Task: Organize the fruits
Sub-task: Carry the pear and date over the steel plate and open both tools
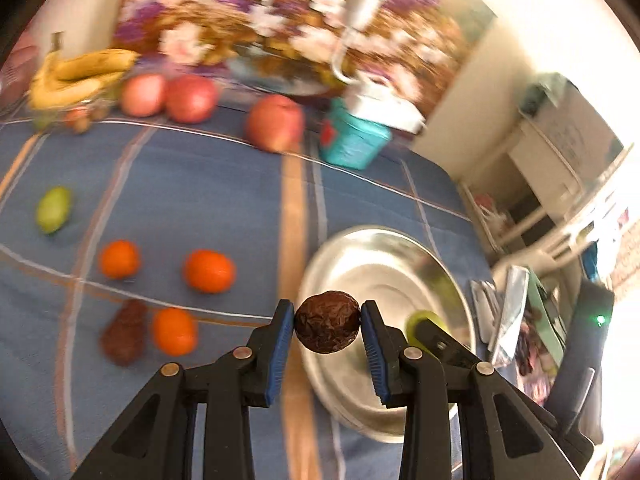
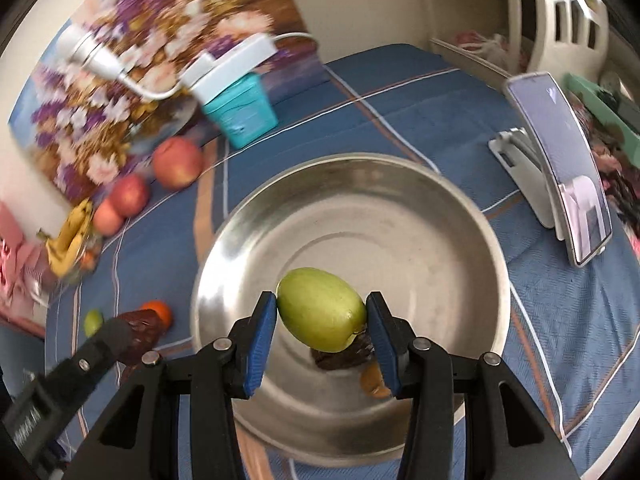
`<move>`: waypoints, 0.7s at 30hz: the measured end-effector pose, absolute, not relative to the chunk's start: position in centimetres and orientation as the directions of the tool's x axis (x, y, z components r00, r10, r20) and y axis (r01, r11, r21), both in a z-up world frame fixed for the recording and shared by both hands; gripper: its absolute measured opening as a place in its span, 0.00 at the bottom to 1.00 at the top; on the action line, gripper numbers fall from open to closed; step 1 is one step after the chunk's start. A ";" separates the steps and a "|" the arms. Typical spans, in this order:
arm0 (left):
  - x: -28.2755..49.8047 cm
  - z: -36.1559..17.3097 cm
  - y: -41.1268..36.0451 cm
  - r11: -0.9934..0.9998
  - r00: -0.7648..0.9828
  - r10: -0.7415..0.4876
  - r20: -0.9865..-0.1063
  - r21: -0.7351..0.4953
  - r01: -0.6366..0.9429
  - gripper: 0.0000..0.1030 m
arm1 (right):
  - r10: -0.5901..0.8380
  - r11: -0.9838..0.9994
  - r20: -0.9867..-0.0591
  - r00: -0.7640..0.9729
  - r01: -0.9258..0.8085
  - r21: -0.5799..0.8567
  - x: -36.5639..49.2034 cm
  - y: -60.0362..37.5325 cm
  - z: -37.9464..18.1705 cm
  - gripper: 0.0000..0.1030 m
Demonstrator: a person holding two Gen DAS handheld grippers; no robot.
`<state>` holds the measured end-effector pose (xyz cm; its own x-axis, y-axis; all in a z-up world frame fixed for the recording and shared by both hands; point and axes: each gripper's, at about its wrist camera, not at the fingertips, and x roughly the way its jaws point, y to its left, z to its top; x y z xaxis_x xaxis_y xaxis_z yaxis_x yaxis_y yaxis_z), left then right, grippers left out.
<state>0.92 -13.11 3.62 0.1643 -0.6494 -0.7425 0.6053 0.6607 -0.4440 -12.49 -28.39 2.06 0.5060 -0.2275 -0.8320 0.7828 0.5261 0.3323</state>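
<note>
Left gripper (image 1: 327, 322): clamps one wrinkled brown fruit (image 1: 327, 322)
Right gripper (image 2: 322, 312): clamps one green fruit (image 2: 322, 310) (over the steel bowl (image 2: 400, 208))
Oranges (image 1: 209, 271): three, lower left
Apples (image 1: 274, 122): three, upper frame

Blue plaid bedspread (image 2: 400, 92), floral panel (image 1: 280, 12), cream wall (image 1: 540, 40), white shelving (image 2: 560, 12)

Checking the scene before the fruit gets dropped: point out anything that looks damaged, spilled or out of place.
Nothing is spilled or broken. The brown fruit in the left gripper is deeply wrinkled, as is its twin on the blue cloth; that looks like its natural skin. The bananas show dark spots.
</note>
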 end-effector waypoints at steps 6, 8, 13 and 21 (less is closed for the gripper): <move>0.6 2.6 -15.4 0.640 0.142 -0.655 -0.742 -0.446 0.626 0.36 | -0.233 0.524 -0.819 0.524 0.777 0.348 -12.1 -28.8 1.6 0.47; 0.6 2.1 -15.8 0.637 0.124 -0.654 -0.746 -0.455 0.622 0.36 | -0.230 0.533 -0.818 0.528 0.771 0.348 -12.0 -28.8 1.5 0.47; 0.6 1.6 -16.2 0.637 0.113 -0.640 -0.760 -0.442 0.632 0.37 | -0.232 0.531 -0.822 0.520 0.776 0.341 -12.0 -28.8 1.3 0.47; 0.6 1.4 -16.1 0.643 0.105 -0.633 -0.767 -0.446 0.623 0.38 | -0.216 0.530 -0.822 0.527 0.770 0.354 -12.0 -28.8 1.4 0.47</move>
<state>0.59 -16.05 1.36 0.1047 -0.6330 -0.7670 0.6228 0.6430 -0.4457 -11.96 -28.80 1.36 0.5270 -0.2164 -0.8219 0.7703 0.5300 0.3545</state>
